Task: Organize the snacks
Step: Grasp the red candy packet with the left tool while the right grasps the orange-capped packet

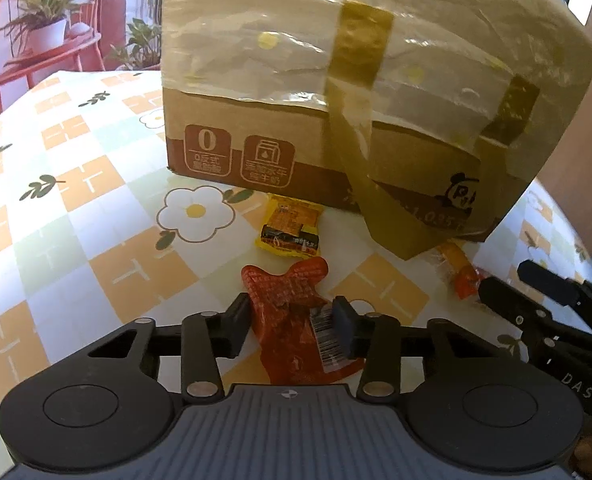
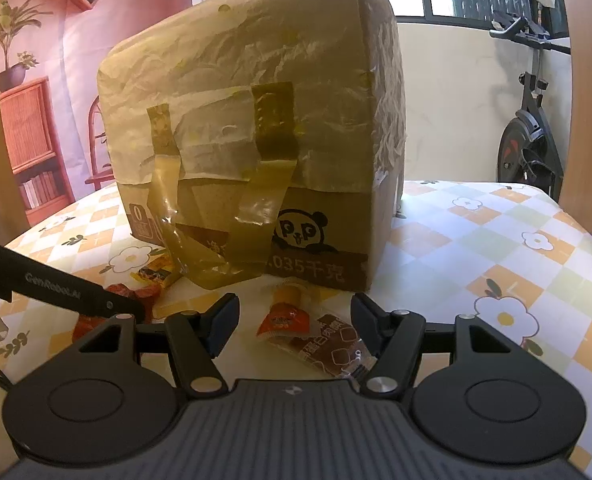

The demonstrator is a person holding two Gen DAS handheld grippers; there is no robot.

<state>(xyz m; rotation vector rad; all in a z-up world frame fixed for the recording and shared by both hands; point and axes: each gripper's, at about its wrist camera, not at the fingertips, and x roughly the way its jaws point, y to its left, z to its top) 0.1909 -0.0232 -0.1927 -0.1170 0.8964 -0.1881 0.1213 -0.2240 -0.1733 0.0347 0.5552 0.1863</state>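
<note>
A red snack packet (image 1: 284, 288) lies on the flowered tablecloth (image 1: 76, 200), and my left gripper (image 1: 292, 316) is shut on it, both pads pressing its sides. Just beyond it a yellow packet (image 1: 290, 232) rests against the foot of a tall taped cardboard box (image 1: 296, 60). In the right wrist view my right gripper (image 2: 294, 318) stands open over an orange-and-clear packet (image 2: 284, 312) and a brown packet (image 2: 335, 354), both lying flat between its fingers. The box (image 2: 256, 120) rises directly behind them. The left gripper's arm (image 2: 76, 292) shows at the left.
The box fills the middle of the table, with loose tape strips (image 2: 200, 256) hanging down its front. A red chair with a potted plant (image 1: 44, 32) stands beyond the table's far left edge. An exercise bike (image 2: 527, 140) stands past the right side.
</note>
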